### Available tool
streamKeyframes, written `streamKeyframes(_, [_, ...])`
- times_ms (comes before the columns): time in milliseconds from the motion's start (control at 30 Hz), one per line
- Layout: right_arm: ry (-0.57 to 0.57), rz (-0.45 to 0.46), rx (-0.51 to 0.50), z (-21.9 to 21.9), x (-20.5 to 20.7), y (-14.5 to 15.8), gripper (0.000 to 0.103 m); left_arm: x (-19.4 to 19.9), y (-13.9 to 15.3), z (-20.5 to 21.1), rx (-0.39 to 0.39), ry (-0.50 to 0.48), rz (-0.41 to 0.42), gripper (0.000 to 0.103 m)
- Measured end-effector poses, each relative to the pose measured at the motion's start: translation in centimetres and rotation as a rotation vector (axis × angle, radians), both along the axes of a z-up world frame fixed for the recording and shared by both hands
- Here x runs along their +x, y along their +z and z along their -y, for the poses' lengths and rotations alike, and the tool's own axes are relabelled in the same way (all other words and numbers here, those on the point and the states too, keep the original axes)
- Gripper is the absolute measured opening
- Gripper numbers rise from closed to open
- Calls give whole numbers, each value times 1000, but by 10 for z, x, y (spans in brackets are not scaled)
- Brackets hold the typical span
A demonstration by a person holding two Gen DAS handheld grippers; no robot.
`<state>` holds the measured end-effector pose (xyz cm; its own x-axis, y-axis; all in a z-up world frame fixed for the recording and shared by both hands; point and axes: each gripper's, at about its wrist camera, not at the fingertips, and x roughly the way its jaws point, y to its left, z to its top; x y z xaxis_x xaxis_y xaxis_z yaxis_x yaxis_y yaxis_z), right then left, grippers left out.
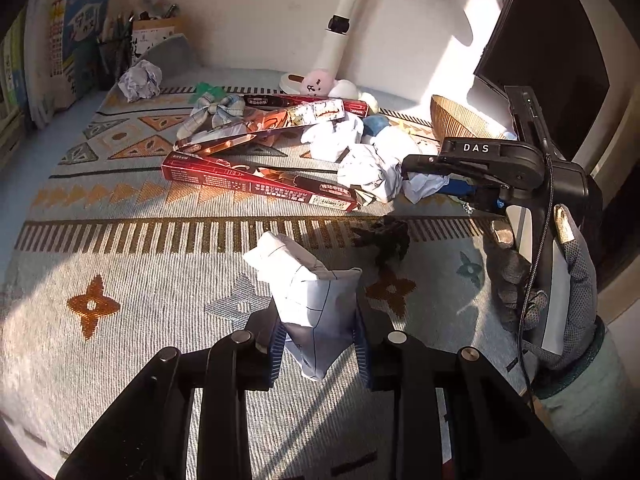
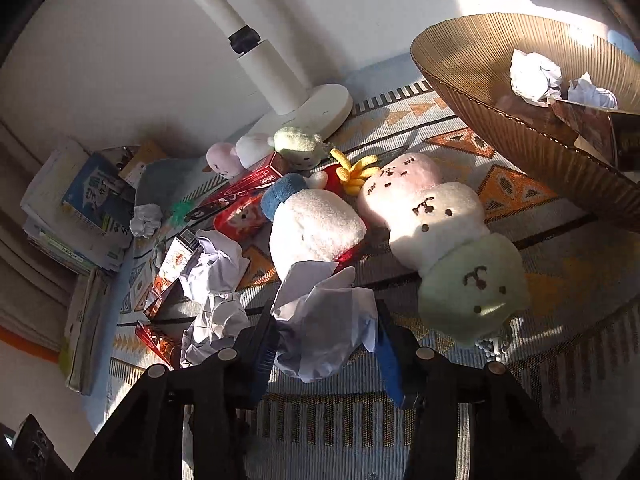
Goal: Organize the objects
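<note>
My left gripper [image 1: 318, 338] is shut on a crumpled white paper [image 1: 310, 300] and holds it above the patterned cloth [image 1: 120, 264]. My right gripper [image 2: 326, 342], also seen in the left wrist view [image 1: 416, 168], is shut on another crumpled paper [image 2: 324, 328] beside a heap of paper balls [image 1: 372, 160]. A ribbed brown bowl [image 2: 500, 120] at upper right holds two paper balls [image 2: 534, 76] and a box. Red flattened boxes [image 1: 260, 184] lie across the cloth.
Plush toys [image 2: 436, 208] lie just ahead of the right gripper. A white lamp base [image 2: 308, 112] stands at the wall. Books [image 1: 76, 52] and a pen cup [image 1: 114, 60] stand at far left. A black monitor [image 1: 552, 40] is at right. A dark clip [image 1: 386, 236] lies on the cloth.
</note>
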<state>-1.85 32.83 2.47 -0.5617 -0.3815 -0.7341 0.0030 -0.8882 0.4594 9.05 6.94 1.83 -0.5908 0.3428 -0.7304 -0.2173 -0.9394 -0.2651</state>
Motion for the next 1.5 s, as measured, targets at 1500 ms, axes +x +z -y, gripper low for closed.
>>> streamKeyframes(1500, [-119, -223, 120, -166, -8, 117, 55, -160, 107, -221, -2, -300, -185, 66])
